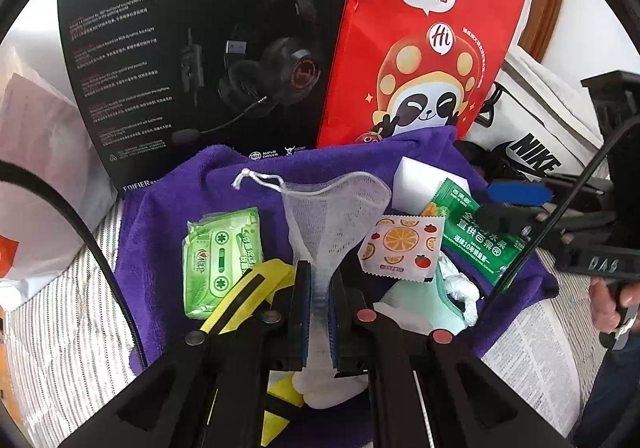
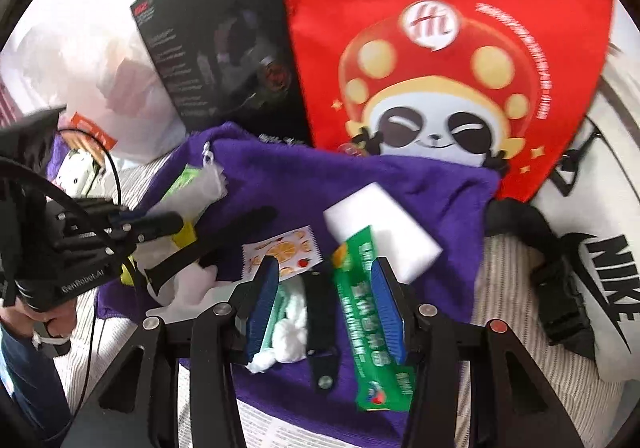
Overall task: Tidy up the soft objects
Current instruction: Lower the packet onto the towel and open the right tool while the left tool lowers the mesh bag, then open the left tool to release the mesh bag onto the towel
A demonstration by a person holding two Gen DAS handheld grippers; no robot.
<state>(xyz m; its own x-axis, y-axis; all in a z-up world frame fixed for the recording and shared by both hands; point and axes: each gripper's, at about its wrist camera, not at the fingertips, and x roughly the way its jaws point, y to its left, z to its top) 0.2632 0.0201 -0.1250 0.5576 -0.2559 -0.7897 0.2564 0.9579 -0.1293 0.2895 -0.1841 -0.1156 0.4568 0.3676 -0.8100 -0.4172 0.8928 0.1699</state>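
A purple towel (image 1: pixel 352 163) (image 2: pixel 360 175) lies spread on the striped bed with small soft items on it. My left gripper (image 1: pixel 319 272) is shut on a white mesh drawstring pouch (image 1: pixel 332 207), which fans out ahead of the fingers. A green tissue pack (image 1: pixel 220 260) lies to its left, an orange-print wipe sachet (image 1: pixel 400 244) (image 2: pixel 286 248) to its right. My right gripper (image 2: pixel 326 276) is open, its jaws either side of a long green wipe packet (image 2: pixel 362 312) (image 1: pixel 476 232) and a black strap (image 2: pixel 320 312). A white sponge block (image 2: pixel 380 224) (image 1: pixel 416 175) lies just beyond.
A black headset box (image 1: pixel 200 47) (image 2: pixel 224 59) and a red panda bag (image 1: pixel 424 47) (image 2: pixel 440 47) stand behind the towel. A white Nike bag (image 1: pixel 532 127) (image 2: pixel 592 248) is at right, a white plastic bag (image 1: pixel 36 175) at left. A yellow-black strap (image 1: pixel 248 296) and mint cloth (image 1: pixel 424 308) lie near.
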